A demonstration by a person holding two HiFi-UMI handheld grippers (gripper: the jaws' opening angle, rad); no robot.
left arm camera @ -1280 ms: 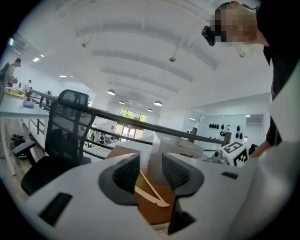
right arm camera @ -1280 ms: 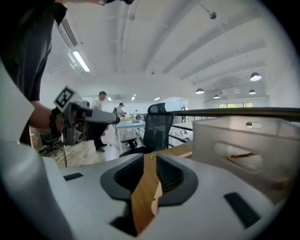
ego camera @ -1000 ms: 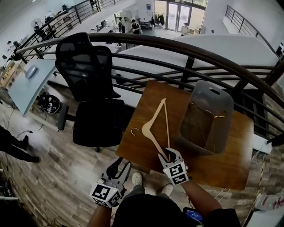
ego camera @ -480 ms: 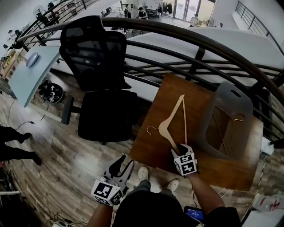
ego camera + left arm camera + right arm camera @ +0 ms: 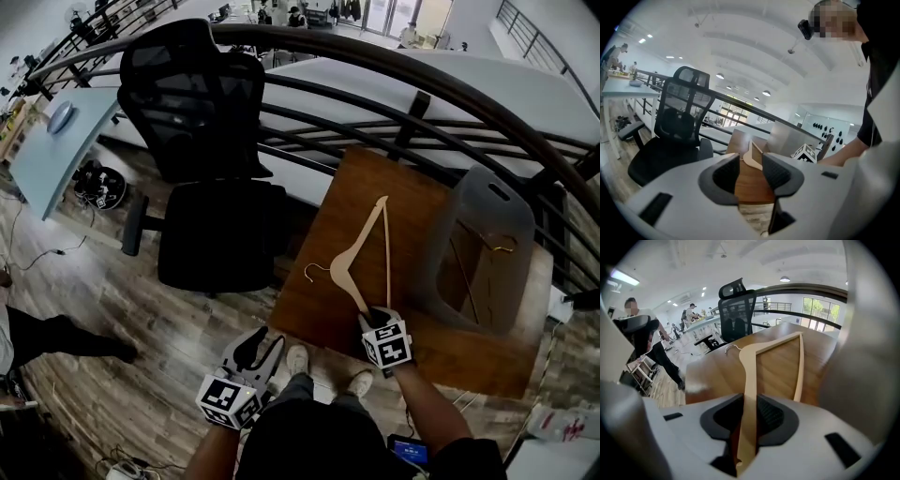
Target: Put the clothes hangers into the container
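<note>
A light wooden hanger (image 5: 349, 286) lies on the brown table (image 5: 319, 305), its hook pointing left. My right gripper (image 5: 373, 315) is at the hanger's near end. In the right gripper view the hanger's arm (image 5: 749, 376) runs between the jaws of that gripper (image 5: 749, 420), which are closing with the pads against the wood. A grey see-through container (image 5: 439, 253) stands tilted at the table's right, and a hanger (image 5: 495, 247) is inside it. My left gripper (image 5: 253, 352) hangs open and empty off the table's near left corner (image 5: 751, 171).
A black office chair (image 5: 211, 187) stands left of the table. Dark curved railings (image 5: 403, 103) run behind the table and container. A person's legs (image 5: 56, 337) are on the wood floor at far left. The container's wall (image 5: 867, 352) fills the right of the right gripper view.
The head view has swung a little. My right gripper has stayed at the hanger's near end, and the hanger has kept its place on the table. The left gripper has barely moved.
</note>
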